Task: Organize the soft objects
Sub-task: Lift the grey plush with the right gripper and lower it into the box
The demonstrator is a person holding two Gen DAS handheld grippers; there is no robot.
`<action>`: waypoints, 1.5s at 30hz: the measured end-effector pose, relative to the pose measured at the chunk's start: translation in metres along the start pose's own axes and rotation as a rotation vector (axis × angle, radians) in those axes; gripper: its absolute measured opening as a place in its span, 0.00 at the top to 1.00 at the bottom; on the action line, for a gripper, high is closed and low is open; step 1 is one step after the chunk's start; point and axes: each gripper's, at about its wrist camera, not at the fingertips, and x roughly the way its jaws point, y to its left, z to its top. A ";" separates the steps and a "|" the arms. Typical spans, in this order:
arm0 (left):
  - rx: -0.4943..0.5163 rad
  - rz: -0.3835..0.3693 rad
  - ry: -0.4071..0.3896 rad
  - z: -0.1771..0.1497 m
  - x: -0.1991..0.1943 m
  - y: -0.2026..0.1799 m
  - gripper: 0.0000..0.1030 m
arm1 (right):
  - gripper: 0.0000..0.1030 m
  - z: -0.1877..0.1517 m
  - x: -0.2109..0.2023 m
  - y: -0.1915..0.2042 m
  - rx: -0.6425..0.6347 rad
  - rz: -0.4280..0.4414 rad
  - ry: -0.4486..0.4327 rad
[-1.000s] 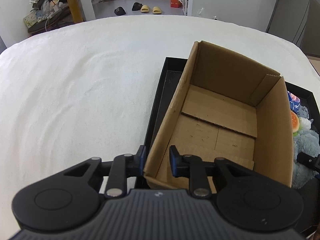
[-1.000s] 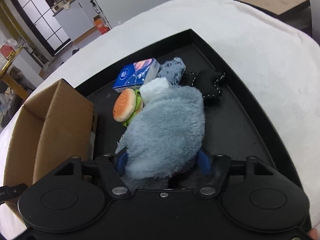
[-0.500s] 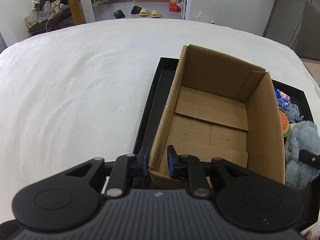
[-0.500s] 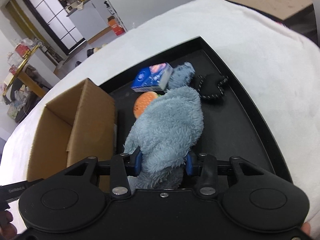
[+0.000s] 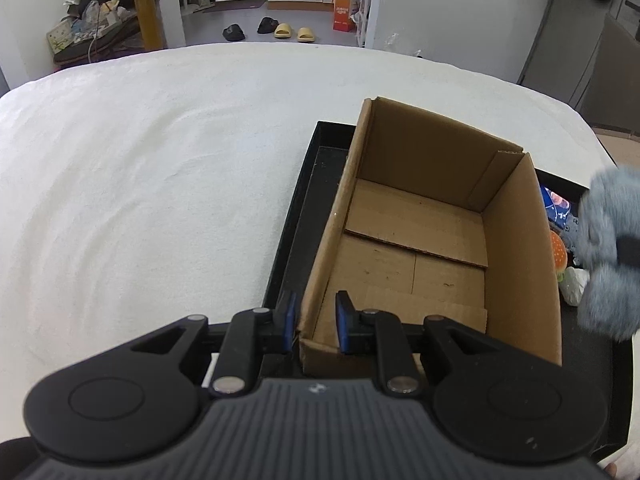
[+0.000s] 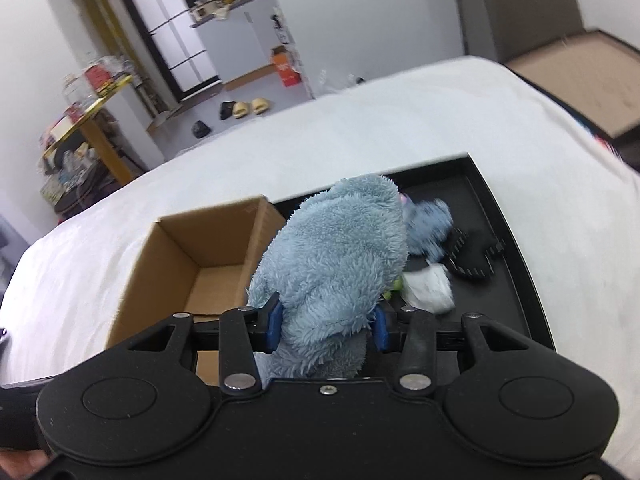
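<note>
The right gripper (image 6: 326,326), clamped on the blue plush toy (image 6: 336,256) lifted above the tray (image 6: 516,240), must next carry it over the cardboard box (image 5: 432,240), whose near corner the left gripper (image 5: 312,322) pinches.

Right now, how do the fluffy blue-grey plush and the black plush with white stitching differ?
The blue-grey plush is large and shaggy; the black plush is smaller and flatter, edged with white stitching. The blue-grey plush is clamped in the right tool and lifted beside the cardboard box; the black plush lies untouched on the black tray. Both are soft toys.
</note>
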 end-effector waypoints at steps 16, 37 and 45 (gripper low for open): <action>-0.067 -0.090 -0.011 0.007 -0.002 0.017 0.82 | 0.58 0.016 0.014 0.084 -0.374 0.136 0.025; -0.098 -0.139 0.020 0.005 0.000 0.027 0.82 | 0.57 -0.002 0.051 0.157 -0.867 0.219 0.288; -0.094 -0.129 0.025 0.004 -0.001 0.028 0.82 | 0.53 -0.006 0.062 0.155 -0.868 0.286 0.415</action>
